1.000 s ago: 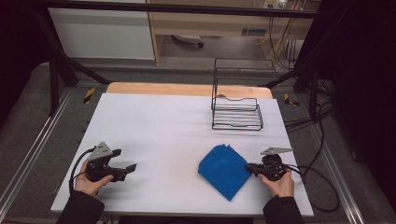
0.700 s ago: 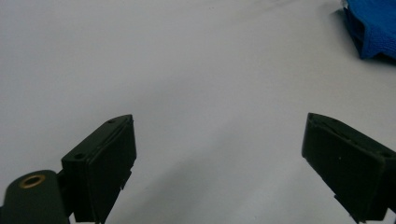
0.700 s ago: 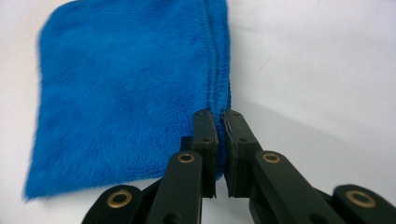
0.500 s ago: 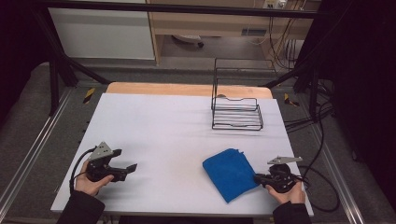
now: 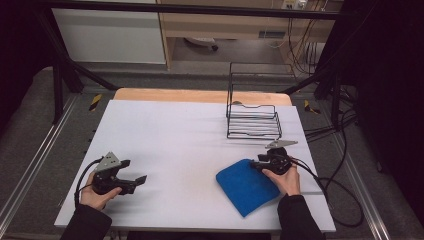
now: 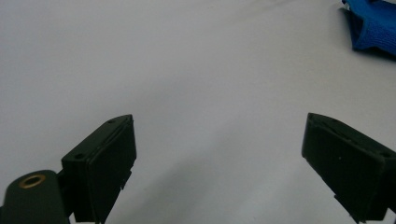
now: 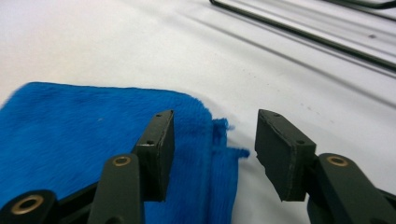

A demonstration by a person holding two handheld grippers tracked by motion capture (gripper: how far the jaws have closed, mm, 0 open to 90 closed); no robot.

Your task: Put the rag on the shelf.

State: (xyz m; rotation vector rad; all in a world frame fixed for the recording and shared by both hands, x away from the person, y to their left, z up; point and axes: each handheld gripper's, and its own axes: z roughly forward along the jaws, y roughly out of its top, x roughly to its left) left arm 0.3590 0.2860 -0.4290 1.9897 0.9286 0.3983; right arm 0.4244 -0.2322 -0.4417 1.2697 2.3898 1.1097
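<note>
Your right hand-held gripper [image 7: 212, 154] has just been opening, jaws apart over the folded blue cloth's [image 5: 247, 185] corner, gripping nothing. The cloth lies near the table's [image 5: 165, 135] front right corner. Left hand-held gripper [image 6: 219, 163] gapes, empty. Further folds may remain.

Bright tabletop, dark surroundings, soft focus
</note>
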